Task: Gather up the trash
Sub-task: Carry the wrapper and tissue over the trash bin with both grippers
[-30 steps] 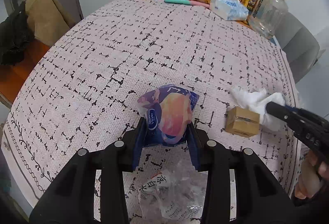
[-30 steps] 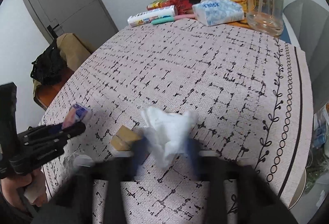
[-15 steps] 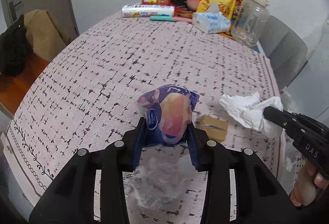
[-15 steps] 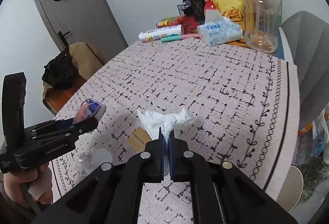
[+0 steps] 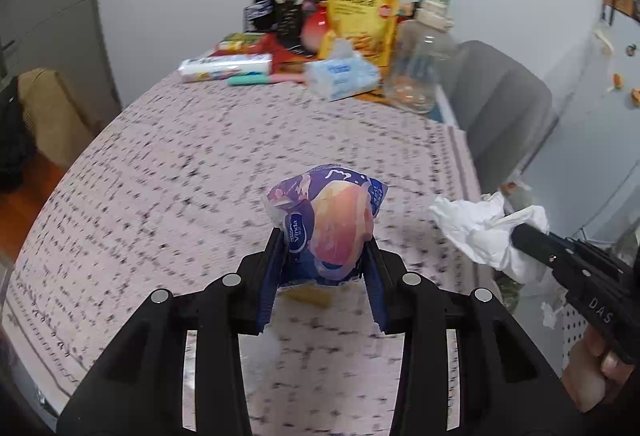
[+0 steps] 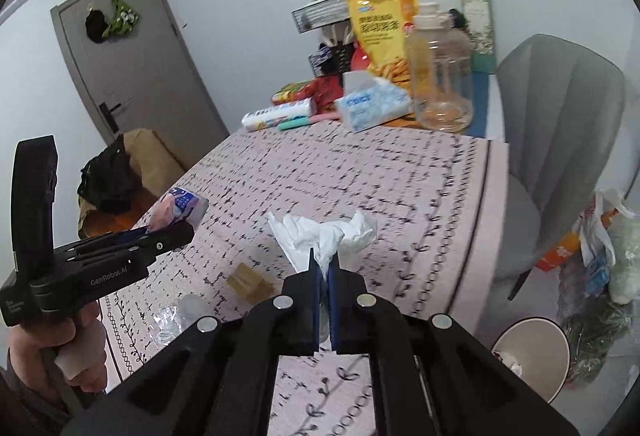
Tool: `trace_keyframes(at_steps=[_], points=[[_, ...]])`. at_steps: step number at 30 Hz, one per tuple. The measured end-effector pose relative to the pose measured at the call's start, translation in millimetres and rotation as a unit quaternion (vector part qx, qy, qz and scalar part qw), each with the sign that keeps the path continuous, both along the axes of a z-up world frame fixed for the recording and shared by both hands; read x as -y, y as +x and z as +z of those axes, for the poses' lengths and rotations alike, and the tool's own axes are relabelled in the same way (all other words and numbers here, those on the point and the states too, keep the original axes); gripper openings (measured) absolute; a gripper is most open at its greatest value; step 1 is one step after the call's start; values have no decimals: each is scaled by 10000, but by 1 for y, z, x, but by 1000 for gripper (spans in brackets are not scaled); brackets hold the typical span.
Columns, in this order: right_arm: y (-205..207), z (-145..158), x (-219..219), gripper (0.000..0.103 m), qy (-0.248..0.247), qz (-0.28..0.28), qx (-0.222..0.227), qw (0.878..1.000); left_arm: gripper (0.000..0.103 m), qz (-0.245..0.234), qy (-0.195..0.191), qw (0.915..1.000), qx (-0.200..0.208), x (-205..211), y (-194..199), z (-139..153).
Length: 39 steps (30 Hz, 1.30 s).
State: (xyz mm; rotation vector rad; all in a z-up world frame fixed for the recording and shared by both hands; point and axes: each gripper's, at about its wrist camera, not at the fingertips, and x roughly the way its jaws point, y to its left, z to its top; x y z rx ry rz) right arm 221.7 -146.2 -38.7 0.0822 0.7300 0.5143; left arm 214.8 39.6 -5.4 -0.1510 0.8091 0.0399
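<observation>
My left gripper (image 5: 325, 250) is shut on a purple and pink tissue pack wrapper (image 5: 326, 222) and holds it above the patterned table (image 5: 168, 195). In the right wrist view the same left gripper (image 6: 188, 226) shows at the left with the wrapper (image 6: 180, 209) sticking out past its tips. My right gripper (image 6: 323, 258) is shut on a crumpled white tissue (image 6: 320, 232), lifted off the table; the tissue (image 5: 480, 228) also shows at the right of the left wrist view. A small brown cardboard box (image 6: 250, 282) and a clear crumpled plastic wrapper (image 6: 176, 318) lie on the table below.
At the table's far end stand a clear jar (image 6: 442, 75), a blue tissue pack (image 6: 374, 103), a yellow snack bag (image 6: 380, 31) and other items. A grey chair (image 6: 560, 139) stands at the right. A white bin (image 6: 532, 356) and filled bags (image 6: 600, 260) sit on the floor.
Both grippers have risen from the table with their loads. The right gripper closed on the white tissue and lifted it; the cardboard box and clear plastic stayed on the table.
</observation>
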Motion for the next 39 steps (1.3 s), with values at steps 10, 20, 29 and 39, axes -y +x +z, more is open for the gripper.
trace_keyframes(at_steps=[10,20,29,39], points=[[-4,-3,72,4,129,-506,-74,9986,38,-670,-44,9977,90,75,23,8],[-6,-10,145,4,78,-1123,-171,9935,38,-1247,-178,9920,-5,151,52,-6],[-11,-25,224,4,63,-1792,-263,9834,38,-1842,-228,9825,-170,235,77,-26],[3,-83,296,4,195,-2422,-734,9672,38,-2271,-150,9720,-590,298,99,-71]])
